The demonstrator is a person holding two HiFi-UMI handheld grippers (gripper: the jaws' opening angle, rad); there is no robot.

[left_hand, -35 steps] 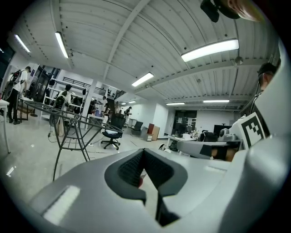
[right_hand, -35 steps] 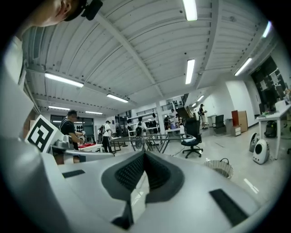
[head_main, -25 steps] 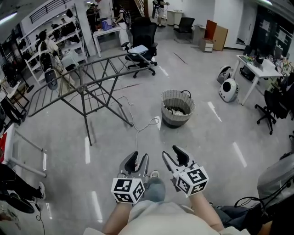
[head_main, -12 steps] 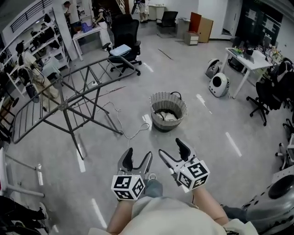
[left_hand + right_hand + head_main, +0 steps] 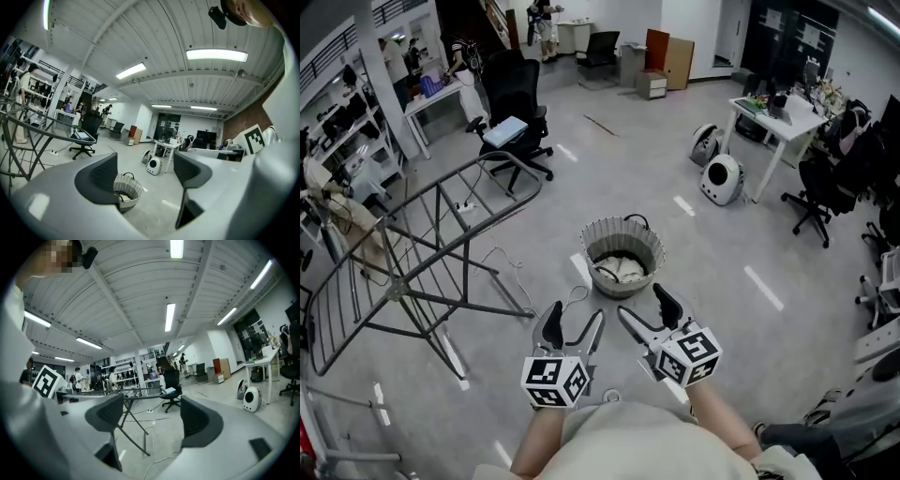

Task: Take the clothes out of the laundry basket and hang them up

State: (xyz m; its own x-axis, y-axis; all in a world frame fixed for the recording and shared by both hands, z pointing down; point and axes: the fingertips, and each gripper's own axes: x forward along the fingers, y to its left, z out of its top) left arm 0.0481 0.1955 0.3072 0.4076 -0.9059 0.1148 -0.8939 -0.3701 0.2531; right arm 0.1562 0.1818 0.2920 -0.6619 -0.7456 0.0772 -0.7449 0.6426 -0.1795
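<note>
Clothes (image 5: 620,270): pale heap inside round laundry basket (image 5: 623,234), standing on floor. Left gripper (image 5: 575,319) at basket's 7 o'clock, right gripper (image 5: 642,305) at 5 o'clock; both sets of jaws just been opening, wide, nothing between. Drying rack (image 5: 422,262) at 9 o'clock.

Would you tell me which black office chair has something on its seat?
The office chair beside the drying rack, upper left: a pale flat item lies on its seat. The far chair and the right-hand chair look bare.
</note>
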